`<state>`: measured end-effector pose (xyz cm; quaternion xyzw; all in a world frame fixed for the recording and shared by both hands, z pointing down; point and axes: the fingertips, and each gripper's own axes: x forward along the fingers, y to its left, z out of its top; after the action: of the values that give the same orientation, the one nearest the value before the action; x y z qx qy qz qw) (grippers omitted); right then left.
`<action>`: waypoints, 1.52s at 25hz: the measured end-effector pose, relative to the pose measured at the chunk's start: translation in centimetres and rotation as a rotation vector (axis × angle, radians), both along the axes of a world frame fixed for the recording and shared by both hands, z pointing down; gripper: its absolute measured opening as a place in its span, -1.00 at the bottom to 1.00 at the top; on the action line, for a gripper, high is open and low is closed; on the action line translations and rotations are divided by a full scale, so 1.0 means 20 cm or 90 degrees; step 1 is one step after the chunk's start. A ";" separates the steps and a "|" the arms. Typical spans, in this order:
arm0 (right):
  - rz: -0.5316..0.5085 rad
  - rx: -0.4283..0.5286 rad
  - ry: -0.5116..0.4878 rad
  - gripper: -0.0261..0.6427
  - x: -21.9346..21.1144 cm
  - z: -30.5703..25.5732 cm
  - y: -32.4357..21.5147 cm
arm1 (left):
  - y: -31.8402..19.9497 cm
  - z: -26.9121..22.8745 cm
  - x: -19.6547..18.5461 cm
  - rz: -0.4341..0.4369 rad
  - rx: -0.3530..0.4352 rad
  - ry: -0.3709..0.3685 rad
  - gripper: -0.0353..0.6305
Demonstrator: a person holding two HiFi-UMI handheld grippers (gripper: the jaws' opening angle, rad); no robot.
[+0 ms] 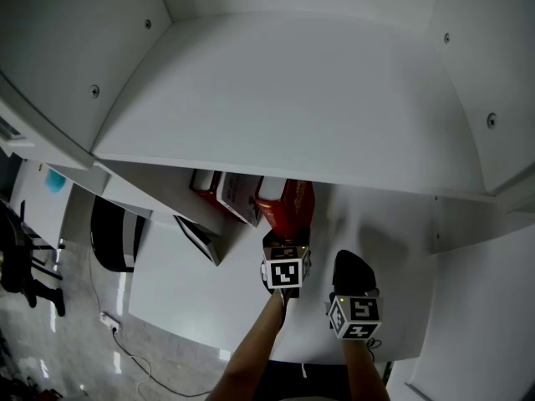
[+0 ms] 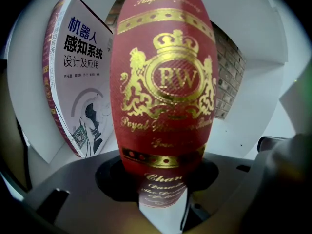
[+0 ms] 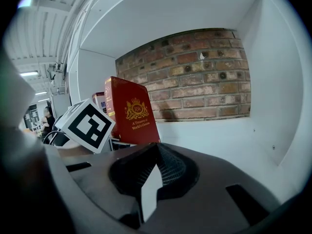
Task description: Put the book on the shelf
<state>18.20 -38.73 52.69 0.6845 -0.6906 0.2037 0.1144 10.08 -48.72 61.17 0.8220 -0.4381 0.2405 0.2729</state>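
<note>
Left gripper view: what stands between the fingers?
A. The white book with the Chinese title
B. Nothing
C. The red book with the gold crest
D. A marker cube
C: the red book fills the view, its lower end clamped in the left gripper, while the white book stands to its left, outside the grip.

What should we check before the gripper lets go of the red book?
1. Left gripper grips the red book: ok, jaws shut on its spine edge.
2. Book inside the shelf bay: ok, brick wall behind it.
3. Book about upright beside the white book: ok.
4. Book's bottom edge resting on the shelf: cannot tell, the grippers hide it.
5. Right gripper out of the way: ok, shut, empty, clear of both books.
</note>
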 end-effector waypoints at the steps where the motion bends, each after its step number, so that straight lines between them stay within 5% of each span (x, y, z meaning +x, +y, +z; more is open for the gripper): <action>1: 0.000 -0.001 0.000 -0.87 0.00 0.00 0.00 | 0.00 0.00 0.00 0.000 0.002 0.000 -0.17; 28: -0.008 -0.010 0.008 -0.87 0.05 0.03 0.03 | 0.02 0.15 0.04 -0.002 0.103 -0.088 -0.16; 38: -0.012 -0.018 0.009 -0.87 0.04 0.04 0.05 | 0.02 0.13 0.04 0.000 0.118 -0.039 -0.04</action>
<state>18.99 -37.70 53.58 0.6775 -0.6934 0.2075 0.1310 10.91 -48.33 63.86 0.8361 -0.4665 0.2238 0.1822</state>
